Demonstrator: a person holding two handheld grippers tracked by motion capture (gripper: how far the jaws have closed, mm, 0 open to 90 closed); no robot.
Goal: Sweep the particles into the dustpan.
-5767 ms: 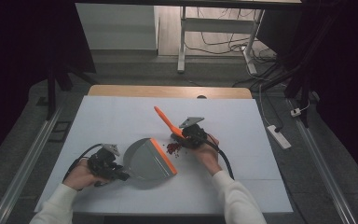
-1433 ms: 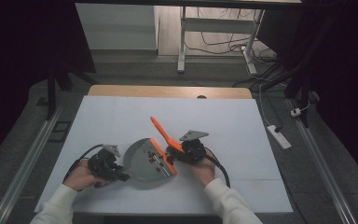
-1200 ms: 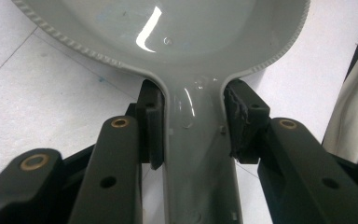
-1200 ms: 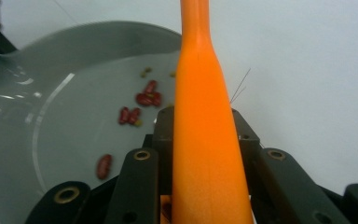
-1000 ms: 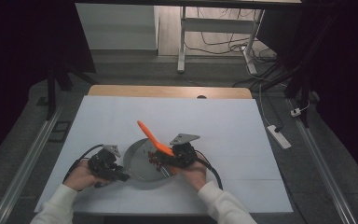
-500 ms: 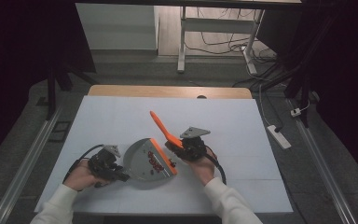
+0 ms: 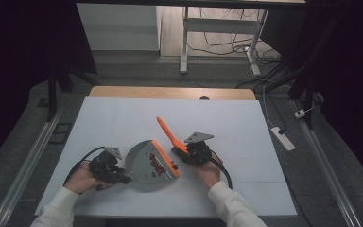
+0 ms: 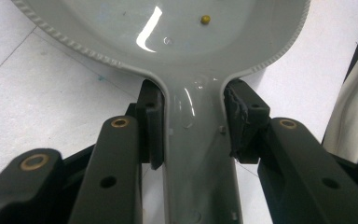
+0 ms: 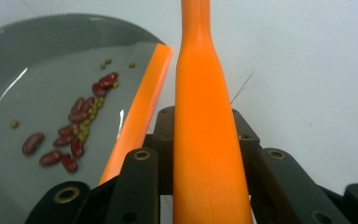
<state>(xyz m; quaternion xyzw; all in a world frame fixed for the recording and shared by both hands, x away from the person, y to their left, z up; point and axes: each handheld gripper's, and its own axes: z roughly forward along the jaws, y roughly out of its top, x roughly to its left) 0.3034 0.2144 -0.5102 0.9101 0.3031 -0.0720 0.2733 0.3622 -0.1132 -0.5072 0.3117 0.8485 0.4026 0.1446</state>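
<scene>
Since a second ago the right claw [image 7: 185,152] has drawn back rightward, swinging the orange brush [image 7: 166,134] off the middle of the grey dustpan [image 7: 144,161] to just past its orange lip; it pinches the brush's handle. Red beans [image 9: 74,133] and small green ones now lie gathered inside the pan near that lip, which suggests a sweeping stroke has just ended and the catch is in. Meanwhile the left claw [image 8: 193,126] is pressed onto the dustpan's handle, holding it on the white table [image 7: 246,142]. No brand, label or writing is readable anywhere.
</scene>
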